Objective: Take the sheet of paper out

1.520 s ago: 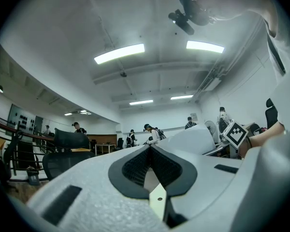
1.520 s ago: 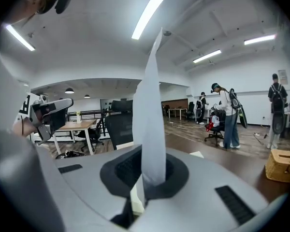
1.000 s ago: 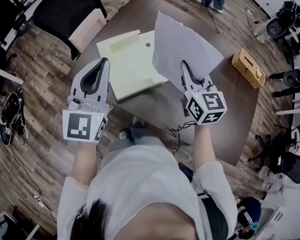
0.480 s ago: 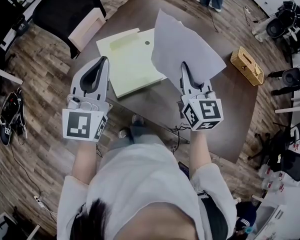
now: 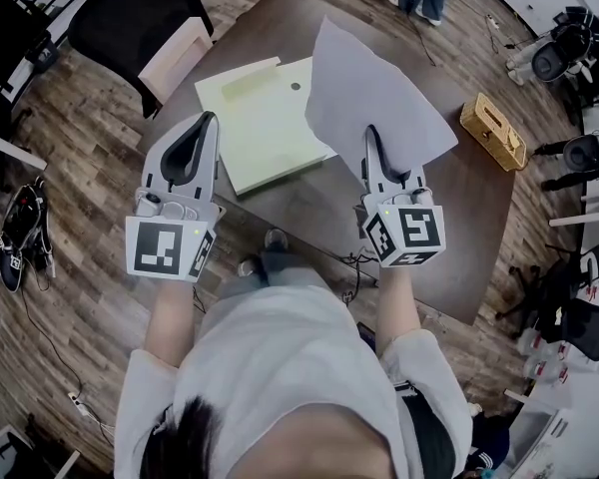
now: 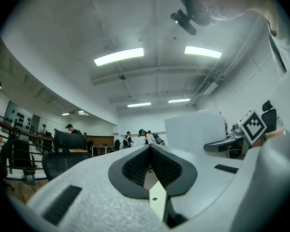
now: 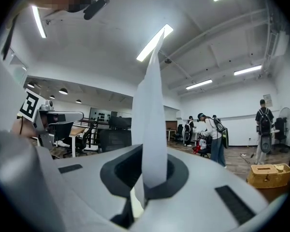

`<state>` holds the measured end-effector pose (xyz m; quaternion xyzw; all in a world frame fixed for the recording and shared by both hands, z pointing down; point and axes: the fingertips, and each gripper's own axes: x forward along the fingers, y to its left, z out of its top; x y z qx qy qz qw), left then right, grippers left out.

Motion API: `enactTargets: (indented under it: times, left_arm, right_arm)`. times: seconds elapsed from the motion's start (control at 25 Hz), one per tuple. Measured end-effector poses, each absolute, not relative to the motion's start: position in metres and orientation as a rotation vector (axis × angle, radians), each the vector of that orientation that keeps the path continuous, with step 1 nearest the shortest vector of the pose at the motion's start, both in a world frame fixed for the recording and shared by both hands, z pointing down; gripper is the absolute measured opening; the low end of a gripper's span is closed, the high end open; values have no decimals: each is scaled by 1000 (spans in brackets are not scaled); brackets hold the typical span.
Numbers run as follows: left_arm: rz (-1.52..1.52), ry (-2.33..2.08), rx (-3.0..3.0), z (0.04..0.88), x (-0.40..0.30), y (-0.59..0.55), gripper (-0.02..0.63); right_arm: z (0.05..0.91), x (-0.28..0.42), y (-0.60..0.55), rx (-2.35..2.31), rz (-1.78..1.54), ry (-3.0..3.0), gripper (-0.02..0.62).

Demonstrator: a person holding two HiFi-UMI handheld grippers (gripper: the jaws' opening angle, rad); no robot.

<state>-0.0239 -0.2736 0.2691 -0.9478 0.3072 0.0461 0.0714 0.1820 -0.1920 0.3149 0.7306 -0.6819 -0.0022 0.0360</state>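
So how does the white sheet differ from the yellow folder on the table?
The white sheet is pinched in the right gripper and held up off the table; the yellow folder lies flat on it. The sheet is plain white; the folder is pale yellow with a small dark dot. Both are thin and roughly rectangular.

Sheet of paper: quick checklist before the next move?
1. Right gripper shut on the sheet of paper: ok.
2. Sheet raised, standing up from the gripper: ok.
3. Sheet fully clear of the yellow folder: cannot tell; in the head view it overlaps the folder's right edge.
4. Left gripper shut with nothing in it: ok.
5. Wicker basket apart from the sheet, to its right: ok.
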Motion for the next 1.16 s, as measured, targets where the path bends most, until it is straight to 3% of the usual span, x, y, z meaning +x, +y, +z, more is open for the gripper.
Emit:
enactTargets:
  times: [1.16]
  left_arm:
    - [144,935,-2848,269,-39,-266,8]
  right_arm:
    - [301,167,-181,2278,-82,-2090,15]
